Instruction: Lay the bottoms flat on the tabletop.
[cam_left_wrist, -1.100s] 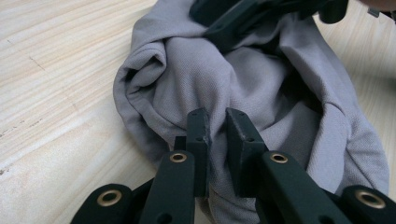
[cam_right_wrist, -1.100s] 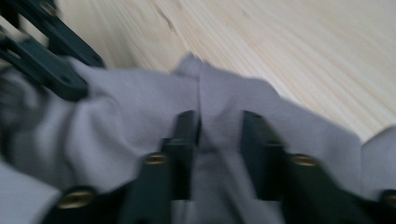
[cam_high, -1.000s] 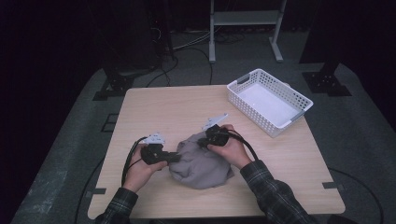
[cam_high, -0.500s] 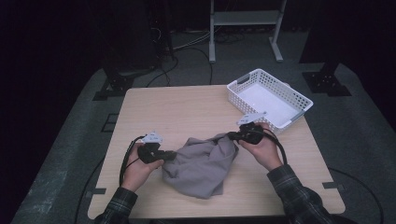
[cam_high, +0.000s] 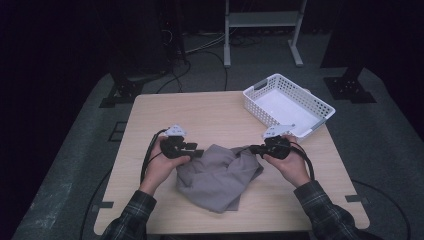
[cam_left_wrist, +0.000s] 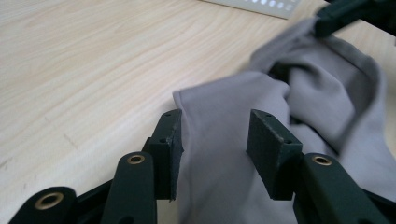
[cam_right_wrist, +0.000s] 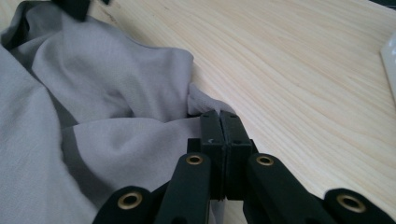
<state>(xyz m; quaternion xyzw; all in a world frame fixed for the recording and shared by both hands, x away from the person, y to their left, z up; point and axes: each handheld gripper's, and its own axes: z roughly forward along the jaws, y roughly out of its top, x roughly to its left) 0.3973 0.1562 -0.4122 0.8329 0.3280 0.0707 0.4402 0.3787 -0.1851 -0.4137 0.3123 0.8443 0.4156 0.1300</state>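
Crumpled grey cloth lies on the light wooden table between both tools. Right gripper pinches its right edge, jaws clamped tight. Left gripper has just been opening, jaws parted over the cloth's left edge, pads not pressing it.

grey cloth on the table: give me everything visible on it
The grey cloth is a plain, soft, thin-looking fabric with no print, lying crumpled and partly spread on the wooden table, folds bunched near its middle. The right gripper is shut on a pinch of its edge at the person's right side. The left gripper has just been opening; its jaws stand apart with the cloth's left edge between them, the pads not pressing it. The cloth lies apart from the white basket.
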